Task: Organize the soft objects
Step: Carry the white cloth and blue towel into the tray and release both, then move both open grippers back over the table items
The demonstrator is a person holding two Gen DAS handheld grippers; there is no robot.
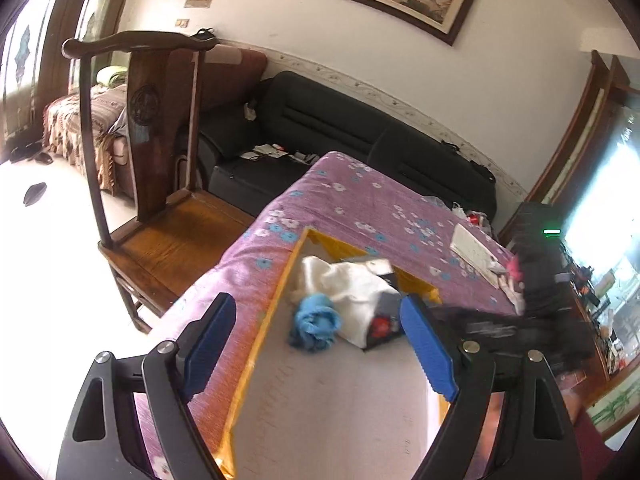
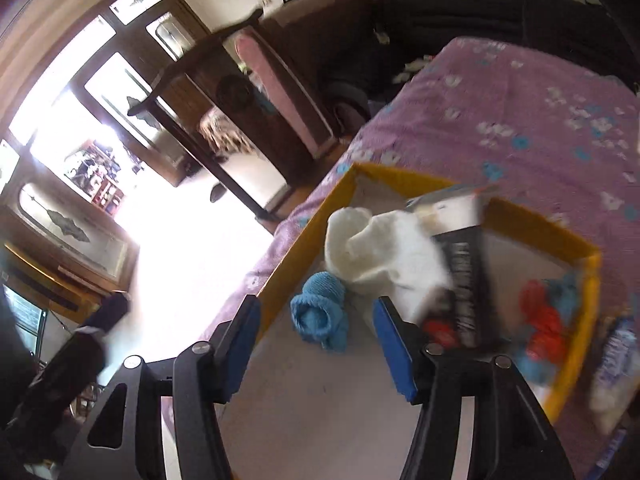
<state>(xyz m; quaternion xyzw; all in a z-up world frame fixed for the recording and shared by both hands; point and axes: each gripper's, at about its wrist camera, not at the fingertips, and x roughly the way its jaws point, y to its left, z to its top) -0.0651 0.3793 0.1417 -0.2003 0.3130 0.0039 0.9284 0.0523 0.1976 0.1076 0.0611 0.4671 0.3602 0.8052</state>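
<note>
A shallow yellow-rimmed box (image 1: pixel 276 300) (image 2: pixel 304 240) lies on a purple flowered cloth. Inside it are a rolled blue knitted sock (image 1: pixel 316 322) (image 2: pixel 320 312), a crumpled white sock or cloth (image 1: pixel 348 284) (image 2: pixel 384 248) and a black and grey package (image 1: pixel 386 312) (image 2: pixel 466 280). Blurred red and blue soft things (image 2: pixel 544 320) lie at the box's right end. My left gripper (image 1: pixel 318 308) hangs open over the box, and its blue pads touch nothing. My right gripper (image 2: pixel 316 308) is open too, with the blue sock just beyond its fingertips and nothing pressed.
The purple cloth (image 1: pixel 360 200) covers a table. A wooden chair (image 1: pixel 160 200) stands at its left edge and a black sofa (image 1: pixel 340 128) behind it. A flat white thing (image 1: pixel 476 252) and small clutter lie on the cloth's far right.
</note>
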